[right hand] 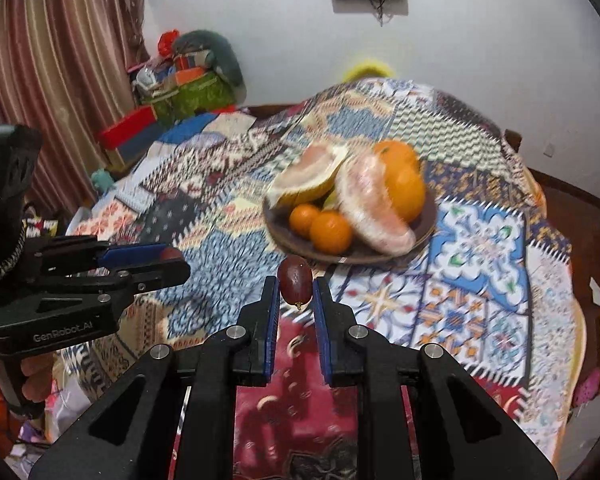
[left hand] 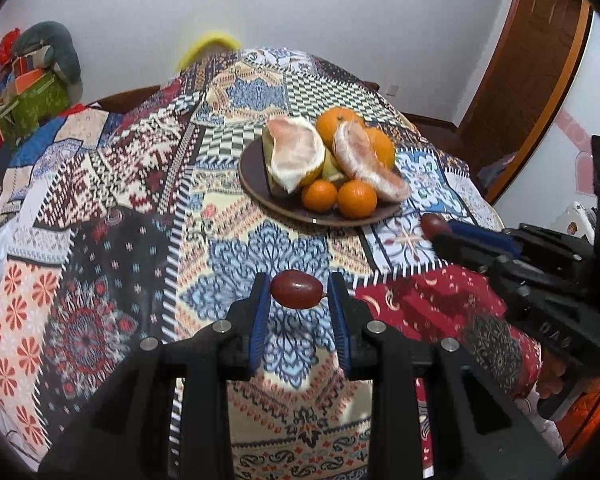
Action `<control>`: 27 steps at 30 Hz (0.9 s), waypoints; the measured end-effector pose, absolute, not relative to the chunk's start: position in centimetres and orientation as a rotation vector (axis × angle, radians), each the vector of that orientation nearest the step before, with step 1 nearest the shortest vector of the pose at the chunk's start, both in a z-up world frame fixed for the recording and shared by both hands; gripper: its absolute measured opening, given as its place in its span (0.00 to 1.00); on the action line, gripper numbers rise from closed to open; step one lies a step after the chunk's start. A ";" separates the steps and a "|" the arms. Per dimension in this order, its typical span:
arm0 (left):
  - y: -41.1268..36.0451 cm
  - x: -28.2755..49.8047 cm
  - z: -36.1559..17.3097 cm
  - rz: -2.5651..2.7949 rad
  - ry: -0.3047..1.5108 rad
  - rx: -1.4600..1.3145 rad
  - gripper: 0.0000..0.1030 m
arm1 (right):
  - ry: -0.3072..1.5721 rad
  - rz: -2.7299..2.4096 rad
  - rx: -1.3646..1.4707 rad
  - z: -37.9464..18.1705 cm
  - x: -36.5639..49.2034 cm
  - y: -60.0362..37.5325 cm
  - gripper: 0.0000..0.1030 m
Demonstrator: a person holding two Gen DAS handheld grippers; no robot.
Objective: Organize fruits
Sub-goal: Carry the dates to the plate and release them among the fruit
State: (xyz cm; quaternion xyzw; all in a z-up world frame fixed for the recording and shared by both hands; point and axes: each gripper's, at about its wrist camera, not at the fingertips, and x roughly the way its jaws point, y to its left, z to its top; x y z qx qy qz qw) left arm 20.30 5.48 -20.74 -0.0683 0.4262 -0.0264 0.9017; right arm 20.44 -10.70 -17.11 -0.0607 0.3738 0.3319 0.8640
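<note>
left wrist: left gripper (left hand: 299, 290) clamps a red date (left hand: 297, 290).

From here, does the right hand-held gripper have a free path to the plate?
Probably yes. The right hand-held gripper, shut on a red date, faces the plate with only tablecloth between; the left hand-held gripper stays aside.

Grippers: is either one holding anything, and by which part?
Both. The left gripper pinches a small dark-red oval fruit by its two ends; the right gripper clamps another dark-red oval fruit across its sides.
</note>
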 end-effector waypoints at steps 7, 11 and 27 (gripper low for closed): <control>6.8 22.6 -20.1 -0.029 0.859 -0.122 0.28 | 0.748 0.648 -0.116 -16.2 22.4 -11.9 0.15; 7.5 24.1 -20.1 -0.016 0.852 -0.122 0.28 | 0.737 0.621 -0.110 -16.2 23.8 -12.5 0.15; 9.7 31.8 -20.6 0.003 0.830 -0.114 0.28 | 0.757 0.551 -0.138 -18.0 29.0 -13.0 0.15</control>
